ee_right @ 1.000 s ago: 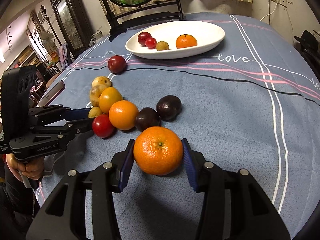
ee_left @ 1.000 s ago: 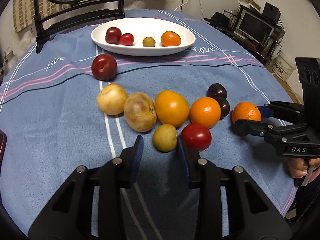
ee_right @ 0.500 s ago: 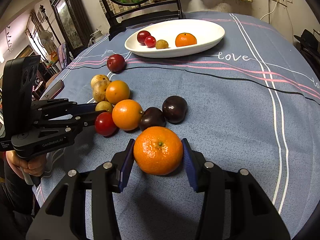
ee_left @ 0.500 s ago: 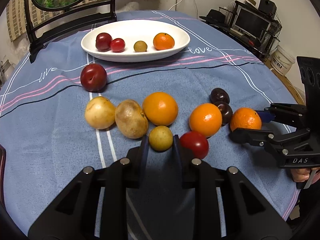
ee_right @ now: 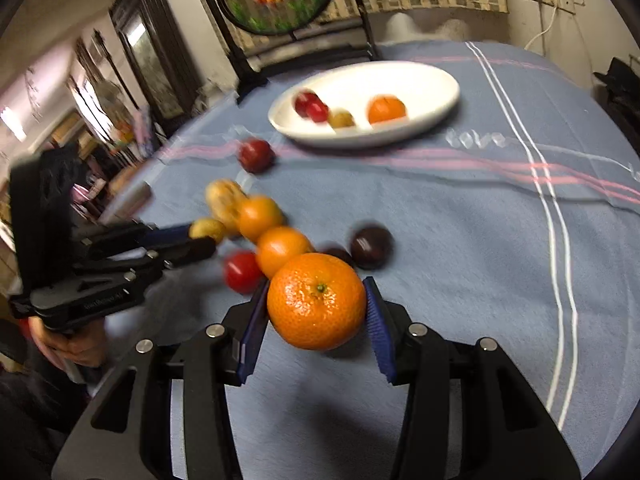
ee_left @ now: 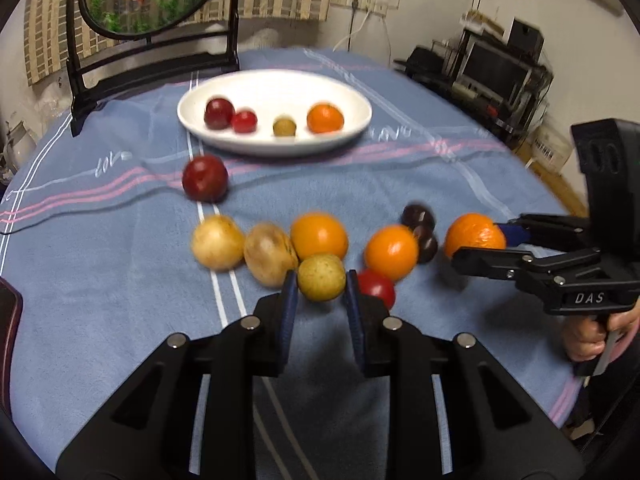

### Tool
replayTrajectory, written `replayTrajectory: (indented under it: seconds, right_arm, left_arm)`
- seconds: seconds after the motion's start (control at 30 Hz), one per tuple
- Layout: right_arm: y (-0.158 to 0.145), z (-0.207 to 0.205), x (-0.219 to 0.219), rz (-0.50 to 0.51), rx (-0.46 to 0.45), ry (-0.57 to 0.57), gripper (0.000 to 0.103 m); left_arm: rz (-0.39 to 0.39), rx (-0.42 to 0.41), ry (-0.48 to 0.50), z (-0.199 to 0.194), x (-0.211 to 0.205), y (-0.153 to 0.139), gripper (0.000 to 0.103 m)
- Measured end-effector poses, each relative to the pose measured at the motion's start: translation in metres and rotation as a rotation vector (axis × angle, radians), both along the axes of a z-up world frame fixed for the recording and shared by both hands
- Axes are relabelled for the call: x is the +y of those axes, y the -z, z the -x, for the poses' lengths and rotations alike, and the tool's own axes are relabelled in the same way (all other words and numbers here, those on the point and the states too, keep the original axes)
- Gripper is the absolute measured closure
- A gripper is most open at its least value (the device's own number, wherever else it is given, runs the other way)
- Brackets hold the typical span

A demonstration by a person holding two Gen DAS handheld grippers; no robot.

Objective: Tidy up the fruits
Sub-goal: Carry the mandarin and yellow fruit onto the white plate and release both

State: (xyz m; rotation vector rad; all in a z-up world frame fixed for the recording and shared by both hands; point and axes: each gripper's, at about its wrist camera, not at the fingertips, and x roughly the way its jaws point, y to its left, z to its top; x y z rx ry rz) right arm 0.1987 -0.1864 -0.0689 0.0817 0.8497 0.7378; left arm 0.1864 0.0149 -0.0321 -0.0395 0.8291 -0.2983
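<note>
Dim warm indoor light, soft shadows, motion blur (heavier right view), fisheye edges dark.

My right hand-held gripper (ee_right: 316, 312) has its blue pads clamped on either side of a mandarin (ee_right: 316, 300), which I take as my landmark. Just behind the mandarin sit an orange (ee_right: 282, 250) and two dark plums (ee_right: 371, 247); a red tomato (ee_right: 242, 271) lies to its left. Further left, my left hand-held gripper (ee_right: 206, 236) pinches a small yellow-green fruit (ee_right: 207, 229). Well beyond the mandarin, a white plate (ee_right: 432, 92) on the blue-clothed worktop (ee_right: 460, 240) carries four fruits.
</note>
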Motion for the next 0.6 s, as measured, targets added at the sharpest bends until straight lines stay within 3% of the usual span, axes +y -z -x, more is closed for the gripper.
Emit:
replayTrajectory:
  seconds: [0.23,0.4,0.6]
  right_arm:
    - [-0.048,-0.064,0.036,0.017,-0.208,0.106,0.055]
    - [-0.037,-0.132,0.061,0.023,-0.186,0.172,0.055]
    - [-0.020,-0.184,0.071,0.070,-0.131,0.212,0.055]
  left_arm:
    - [0.014,-0.085,-0.106,-0.071,0.016,-0.045,0.079]
    - [-0.055,-0.091,-0.152,-0.135,0.011,-0.047,0.078]
    - [-0.035,-0.010,-0.181,-0.183,0.018,-0.026,0.078]
